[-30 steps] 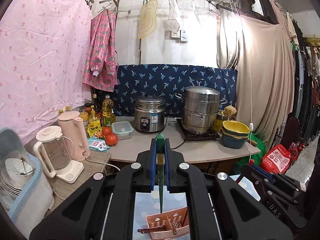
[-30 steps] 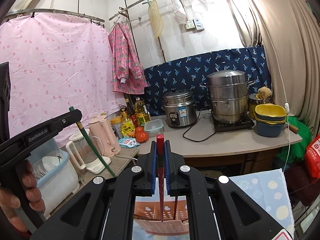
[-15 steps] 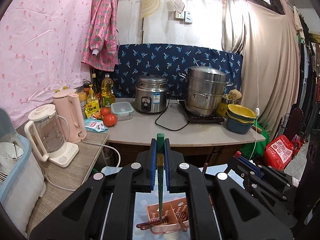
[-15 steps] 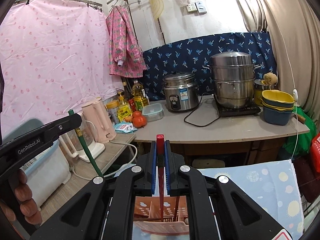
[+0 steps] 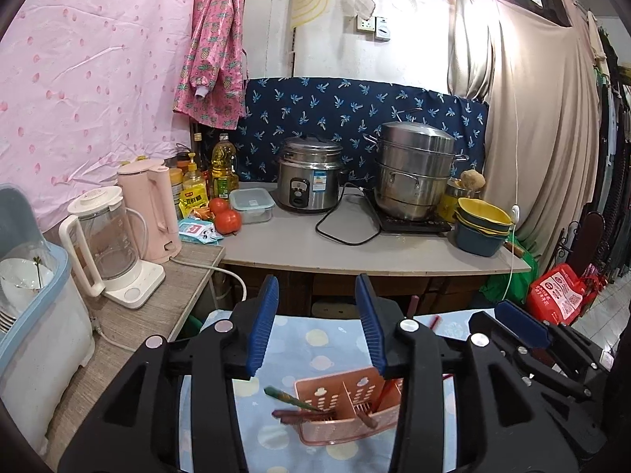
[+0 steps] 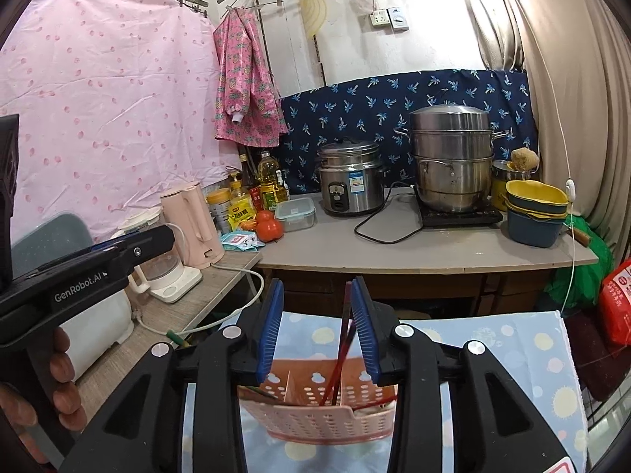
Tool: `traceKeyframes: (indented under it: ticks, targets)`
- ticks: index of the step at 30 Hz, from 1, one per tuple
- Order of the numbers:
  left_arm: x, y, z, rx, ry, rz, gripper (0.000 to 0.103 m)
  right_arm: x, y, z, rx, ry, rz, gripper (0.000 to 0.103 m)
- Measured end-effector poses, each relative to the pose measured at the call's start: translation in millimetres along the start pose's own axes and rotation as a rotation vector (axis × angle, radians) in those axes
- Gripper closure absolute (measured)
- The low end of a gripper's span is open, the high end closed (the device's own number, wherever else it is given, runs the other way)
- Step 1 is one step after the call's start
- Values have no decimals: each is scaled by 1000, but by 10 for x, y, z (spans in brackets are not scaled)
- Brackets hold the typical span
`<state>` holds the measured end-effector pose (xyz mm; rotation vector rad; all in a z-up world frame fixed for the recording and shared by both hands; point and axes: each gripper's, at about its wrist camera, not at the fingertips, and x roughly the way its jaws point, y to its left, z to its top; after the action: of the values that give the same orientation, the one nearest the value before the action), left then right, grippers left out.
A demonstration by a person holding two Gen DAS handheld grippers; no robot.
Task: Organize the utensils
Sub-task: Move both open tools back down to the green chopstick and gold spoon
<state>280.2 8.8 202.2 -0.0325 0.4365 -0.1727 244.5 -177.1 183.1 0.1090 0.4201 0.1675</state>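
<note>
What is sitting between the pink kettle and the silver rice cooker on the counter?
In the left wrist view, between the pink kettle and the rice cooker sit oil and sauce bottles, two tomatoes and a clear lidded box.

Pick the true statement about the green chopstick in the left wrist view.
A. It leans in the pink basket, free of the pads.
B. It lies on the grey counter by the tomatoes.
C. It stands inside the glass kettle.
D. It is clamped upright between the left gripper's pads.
A: the green chopstick leans over the rim of the pink basket, and the left gripper, jaws opening, has nothing between its pads.
</note>
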Motion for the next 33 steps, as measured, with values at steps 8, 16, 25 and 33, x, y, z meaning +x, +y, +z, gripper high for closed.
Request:
traceKeyframes:
  ticks: [8,16,25,33]
  targets:
    - [-336,-1,-353,-6,29,-13,63,-375,-21,-358,0,34,-18,68]
    - [-601,-64,-1129,-8,128,-25,62,-791,-117,-1080,18,138,-41,68]
    - [-784,-139,-2218,-27,306,-51,62,-1149,-220,-2036,39,276,-99,68]
    - [-1069,-462,-3056,18,444,-154,49,-1391,-357,-2646,100,362,-143,68]
